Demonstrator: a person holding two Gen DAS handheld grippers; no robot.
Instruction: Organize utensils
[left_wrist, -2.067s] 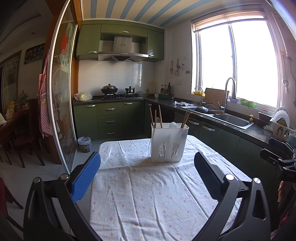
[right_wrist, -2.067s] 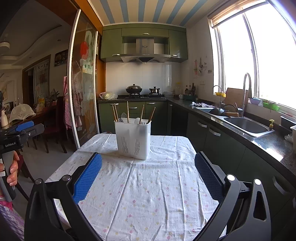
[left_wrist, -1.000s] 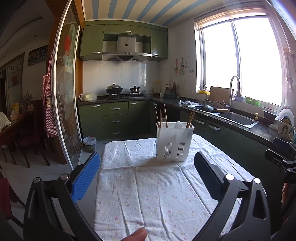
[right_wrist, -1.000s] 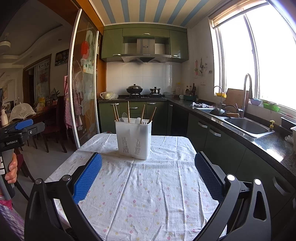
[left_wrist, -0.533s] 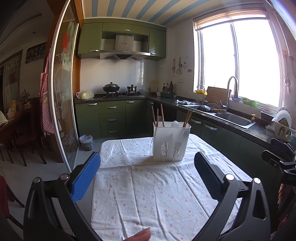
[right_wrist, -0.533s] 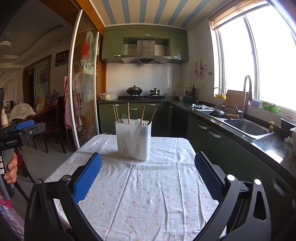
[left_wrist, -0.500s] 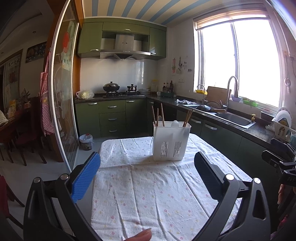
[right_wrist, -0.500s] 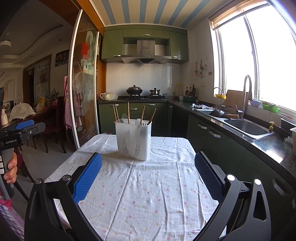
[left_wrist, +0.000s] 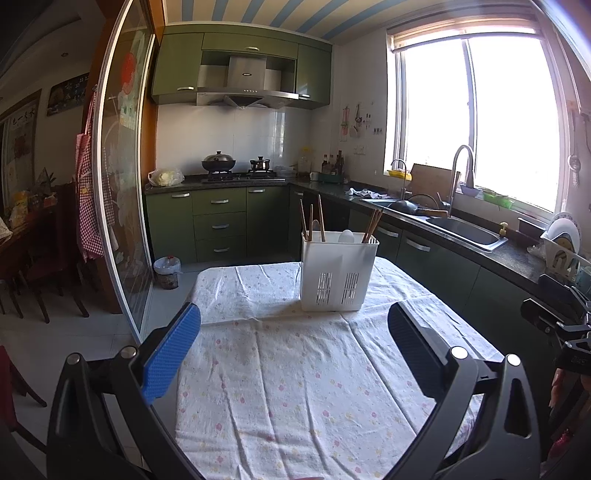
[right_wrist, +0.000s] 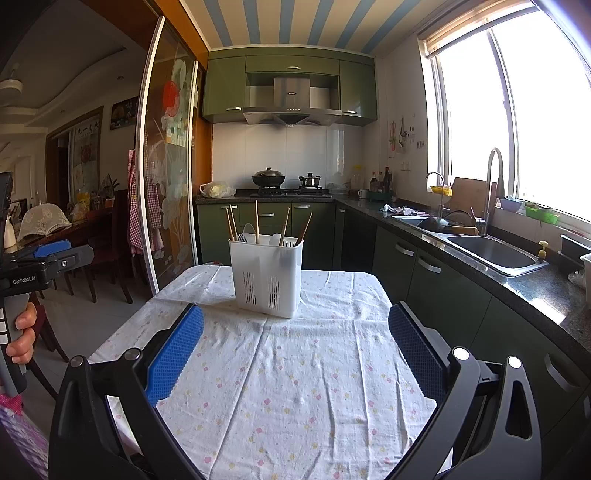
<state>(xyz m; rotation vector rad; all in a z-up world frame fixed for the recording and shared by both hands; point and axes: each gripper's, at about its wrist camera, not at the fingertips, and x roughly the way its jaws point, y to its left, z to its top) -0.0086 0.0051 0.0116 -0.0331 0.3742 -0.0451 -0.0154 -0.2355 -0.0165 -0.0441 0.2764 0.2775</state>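
both tongs, the left gripper (left_wrist: 293, 345) and the right gripper (right_wrist: 295, 347), hang with their pads spread wide and nothing between them, as before. the white utensil caddy (left_wrist: 338, 274) stands upright on the floral tablecloth (left_wrist: 295, 387) at the table's far end, holding chopsticks (right_wrist: 256, 221) and a white spoon (left_wrist: 346, 236). the fingertip seen earlier at the left view's bottom edge is nearly gone.
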